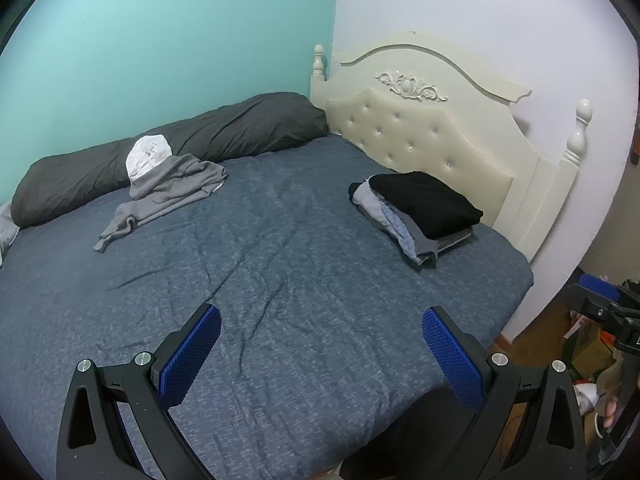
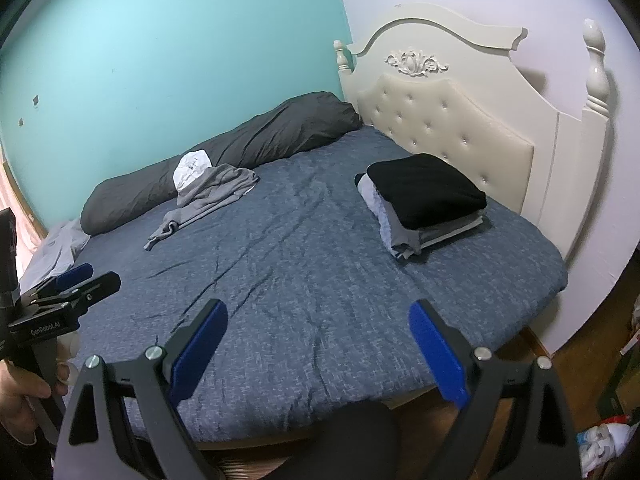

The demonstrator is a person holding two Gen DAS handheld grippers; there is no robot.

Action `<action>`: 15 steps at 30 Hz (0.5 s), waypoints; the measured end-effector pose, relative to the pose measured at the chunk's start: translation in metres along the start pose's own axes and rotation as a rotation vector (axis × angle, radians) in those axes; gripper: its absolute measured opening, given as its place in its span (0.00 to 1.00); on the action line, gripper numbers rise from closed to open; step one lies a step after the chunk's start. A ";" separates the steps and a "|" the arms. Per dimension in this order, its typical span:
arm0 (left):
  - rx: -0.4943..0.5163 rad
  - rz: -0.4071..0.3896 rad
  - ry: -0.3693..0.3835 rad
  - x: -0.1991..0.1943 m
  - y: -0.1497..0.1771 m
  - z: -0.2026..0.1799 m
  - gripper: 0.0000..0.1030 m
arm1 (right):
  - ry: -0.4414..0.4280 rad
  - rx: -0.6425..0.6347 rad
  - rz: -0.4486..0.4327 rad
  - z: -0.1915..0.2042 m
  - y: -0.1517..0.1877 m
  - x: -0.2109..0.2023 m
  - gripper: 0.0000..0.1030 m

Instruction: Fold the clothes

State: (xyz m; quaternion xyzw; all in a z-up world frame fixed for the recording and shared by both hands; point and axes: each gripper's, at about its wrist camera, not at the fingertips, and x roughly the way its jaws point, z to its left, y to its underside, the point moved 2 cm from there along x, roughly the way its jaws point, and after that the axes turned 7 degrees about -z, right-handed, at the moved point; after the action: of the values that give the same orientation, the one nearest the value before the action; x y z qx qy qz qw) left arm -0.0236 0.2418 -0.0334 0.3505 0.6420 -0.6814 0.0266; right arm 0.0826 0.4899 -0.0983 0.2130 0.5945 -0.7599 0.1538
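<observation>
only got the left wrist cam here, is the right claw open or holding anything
Observer: The right claw is open and empty, over the blue-grey quilted bed cover.
Operator: anything on the teal wall i cant see
Observer: Two small wall plates sit on the teal painted wall, left of the long dark grey bolster pillow.
Operator: who's got my claw
Observer: A hand grips the left claw by its black handle.

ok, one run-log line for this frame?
phase: between garments | left gripper: open, empty | right gripper: open, empty | grey hoodie: unfolded, by dark bolster | folded stack: near headboard
</observation>
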 end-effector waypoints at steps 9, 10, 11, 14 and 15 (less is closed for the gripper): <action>0.001 0.001 0.000 0.001 0.000 -0.001 1.00 | 0.003 0.004 0.003 -0.002 0.001 0.000 0.90; 0.001 0.000 -0.001 0.001 -0.001 -0.001 1.00 | 0.002 0.004 0.003 -0.002 0.001 0.000 0.90; 0.002 -0.001 -0.001 0.001 -0.001 -0.002 1.00 | 0.001 0.003 0.004 -0.002 0.001 0.000 0.90; 0.002 -0.002 0.000 0.001 0.000 -0.003 1.00 | 0.002 0.004 0.005 -0.003 0.002 0.001 0.90; 0.001 -0.002 0.000 0.001 0.000 -0.003 1.00 | 0.002 0.004 0.005 -0.003 0.002 0.001 0.90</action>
State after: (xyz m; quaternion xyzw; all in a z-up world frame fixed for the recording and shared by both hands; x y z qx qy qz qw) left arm -0.0230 0.2448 -0.0342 0.3502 0.6419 -0.6817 0.0257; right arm 0.0828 0.4925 -0.1007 0.2155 0.5927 -0.7605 0.1549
